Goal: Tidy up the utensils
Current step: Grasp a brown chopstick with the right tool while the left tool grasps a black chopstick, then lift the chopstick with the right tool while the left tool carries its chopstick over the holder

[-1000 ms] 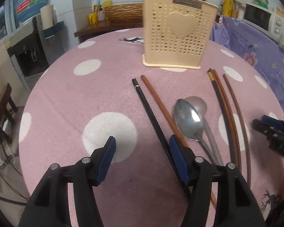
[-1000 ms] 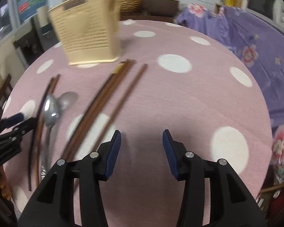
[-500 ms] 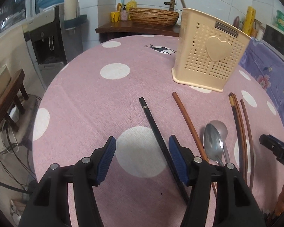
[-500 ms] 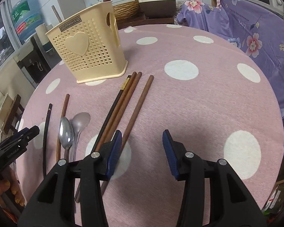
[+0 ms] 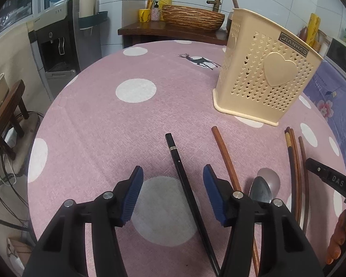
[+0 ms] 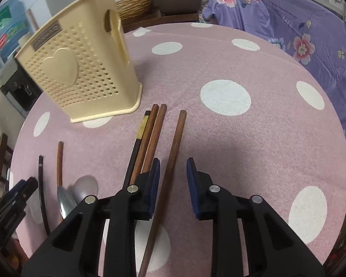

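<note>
The left tool (image 5: 171,194) is spread wide, grasping nothing, a black chopstick (image 5: 183,180) lying on the counter (image 5: 103,127) between its pads. The right tool (image 6: 173,184) (also released) straddles a brown chopstick (image 6: 173,157). Beyond stands the cream holder (image 5: 263,78).

The left tongs (image 5: 171,195) have swung from over the spoons toward the counter's (image 5: 99,124) left edge, and their blue pads now straddle the black chopstick (image 5: 184,184), which a second ago lay against the right pad. The right tongs (image 6: 173,185) have narrowed their gap and shifted left; the lone brown chopstick (image 6: 173,159) that lay outside the left pad now runs between the two pads, close to the left one.
</note>
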`<control>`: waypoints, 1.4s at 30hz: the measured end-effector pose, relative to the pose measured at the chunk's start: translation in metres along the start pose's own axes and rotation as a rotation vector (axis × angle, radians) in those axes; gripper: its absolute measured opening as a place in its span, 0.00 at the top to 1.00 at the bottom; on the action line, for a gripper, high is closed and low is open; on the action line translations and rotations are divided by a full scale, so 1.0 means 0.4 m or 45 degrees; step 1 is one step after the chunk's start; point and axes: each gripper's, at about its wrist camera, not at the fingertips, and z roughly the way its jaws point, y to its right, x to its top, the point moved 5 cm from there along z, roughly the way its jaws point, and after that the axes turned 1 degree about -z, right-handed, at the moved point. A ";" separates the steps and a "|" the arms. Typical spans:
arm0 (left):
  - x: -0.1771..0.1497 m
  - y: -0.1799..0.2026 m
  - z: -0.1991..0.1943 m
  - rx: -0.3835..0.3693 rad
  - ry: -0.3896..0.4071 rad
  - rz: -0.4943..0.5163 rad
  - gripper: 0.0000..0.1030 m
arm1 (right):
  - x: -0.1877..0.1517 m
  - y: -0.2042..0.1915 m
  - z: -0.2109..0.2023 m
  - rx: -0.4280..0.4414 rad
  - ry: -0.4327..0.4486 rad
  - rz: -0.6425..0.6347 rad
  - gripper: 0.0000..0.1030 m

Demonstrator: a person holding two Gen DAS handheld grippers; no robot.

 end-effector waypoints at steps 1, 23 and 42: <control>0.002 0.000 0.005 -0.002 -0.004 -0.006 0.49 | 0.004 -0.001 0.008 -0.009 -0.003 0.005 0.77; 0.046 0.040 0.071 0.065 -0.039 0.067 0.89 | 0.069 0.000 0.066 -0.110 0.037 -0.035 0.91; 0.103 0.053 -0.035 -0.182 0.091 -0.048 0.91 | 0.087 0.010 -0.056 0.118 0.213 -0.019 0.93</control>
